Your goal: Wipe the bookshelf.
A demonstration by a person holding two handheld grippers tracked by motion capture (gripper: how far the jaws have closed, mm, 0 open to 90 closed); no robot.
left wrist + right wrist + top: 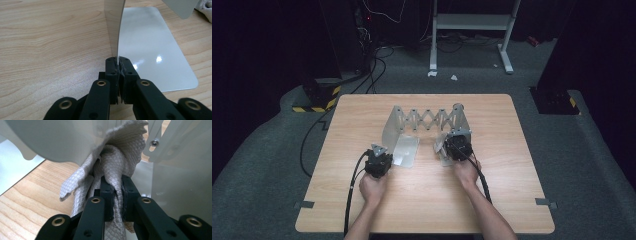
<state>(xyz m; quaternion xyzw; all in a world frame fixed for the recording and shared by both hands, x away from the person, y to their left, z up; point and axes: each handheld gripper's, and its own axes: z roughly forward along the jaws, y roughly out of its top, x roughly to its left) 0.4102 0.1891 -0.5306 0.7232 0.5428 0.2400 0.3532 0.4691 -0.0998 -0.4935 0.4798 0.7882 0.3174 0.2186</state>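
A silver metal rack (427,119) with a scissor lattice between two end plates stands at the middle of the wooden table (362,200). My left gripper (383,152) (117,62) is shut on the thin edge of the left upright plate (113,25), beside that plate's flat foot (150,50). My right gripper (453,139) (116,187) is shut on a grey cloth (117,152) with a diamond weave. The bunched cloth (440,145) lies against the rack's right end plate (180,177), below the lattice (156,140).
Both forearms come in over the table's front edge. A black cable (352,185) trails from each gripper. Beyond the far edge, the dark floor holds cables and a white frame stand (472,22). Bare wood lies to the left, right and front of the rack.
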